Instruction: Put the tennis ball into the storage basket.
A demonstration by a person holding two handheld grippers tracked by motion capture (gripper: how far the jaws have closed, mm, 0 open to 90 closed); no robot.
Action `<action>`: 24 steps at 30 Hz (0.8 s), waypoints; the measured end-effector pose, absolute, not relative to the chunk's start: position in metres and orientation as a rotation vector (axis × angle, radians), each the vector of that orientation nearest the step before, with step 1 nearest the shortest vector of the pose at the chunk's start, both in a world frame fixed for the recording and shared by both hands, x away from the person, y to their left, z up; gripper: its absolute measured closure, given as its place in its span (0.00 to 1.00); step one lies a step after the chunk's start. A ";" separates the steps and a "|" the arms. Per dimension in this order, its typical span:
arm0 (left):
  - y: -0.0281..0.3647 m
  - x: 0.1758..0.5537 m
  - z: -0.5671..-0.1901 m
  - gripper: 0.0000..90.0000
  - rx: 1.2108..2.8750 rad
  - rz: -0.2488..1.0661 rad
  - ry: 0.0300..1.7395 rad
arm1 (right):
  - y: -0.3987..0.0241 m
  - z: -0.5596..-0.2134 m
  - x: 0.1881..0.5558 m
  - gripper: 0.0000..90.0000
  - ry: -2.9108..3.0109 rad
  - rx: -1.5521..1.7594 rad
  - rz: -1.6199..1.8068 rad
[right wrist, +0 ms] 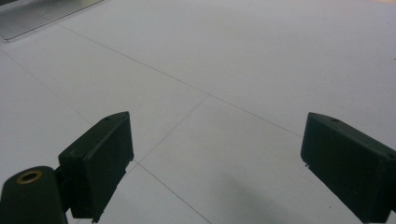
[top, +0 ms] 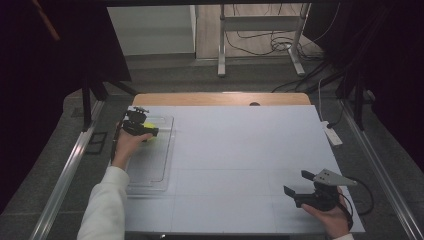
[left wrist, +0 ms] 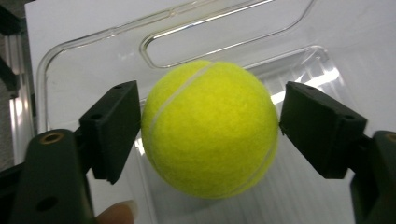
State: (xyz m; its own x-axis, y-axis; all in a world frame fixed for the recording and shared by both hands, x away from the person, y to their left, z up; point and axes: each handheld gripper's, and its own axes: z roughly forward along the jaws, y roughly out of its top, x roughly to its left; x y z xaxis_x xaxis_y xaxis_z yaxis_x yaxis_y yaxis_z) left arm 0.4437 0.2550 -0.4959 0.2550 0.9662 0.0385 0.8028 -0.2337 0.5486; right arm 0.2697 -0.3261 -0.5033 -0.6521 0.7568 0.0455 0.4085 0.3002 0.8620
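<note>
A yellow-green tennis ball (left wrist: 210,130) sits between the jaws of my left gripper (left wrist: 212,88), over the far end of a clear plastic tray (left wrist: 93,42). Both black pads (left wrist: 116,126) stand right at the ball's sides, and the ball looks round and unsqueezed. In the high view the left gripper (top: 150,131) is at the table's far left, with the ball (top: 149,126) above the tray (top: 167,155). My right gripper (top: 296,181) rests near the front right corner, jaws wide open. In its own view the right gripper (right wrist: 219,116) has only bare white table between its jaws.
A white sheet (top: 240,150) covers the table, with a wooden strip (top: 220,98) along the far edge. A small white device (top: 332,135) lies at the right edge. Metal rails run along both sides. A stand's legs and cables sit on the floor beyond.
</note>
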 end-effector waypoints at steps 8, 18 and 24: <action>0.258 0.437 -0.490 0.16 2.051 0.530 1.563 | -0.326 -0.504 0.270 0.10 2.204 1.046 1.293; 0.264 0.421 -0.481 0.16 1.936 0.515 1.484 | -0.325 -0.503 0.269 0.10 2.204 1.048 1.292; 0.265 0.411 -0.478 0.16 1.913 0.509 1.435 | -0.325 -0.504 0.269 0.10 2.205 1.047 1.291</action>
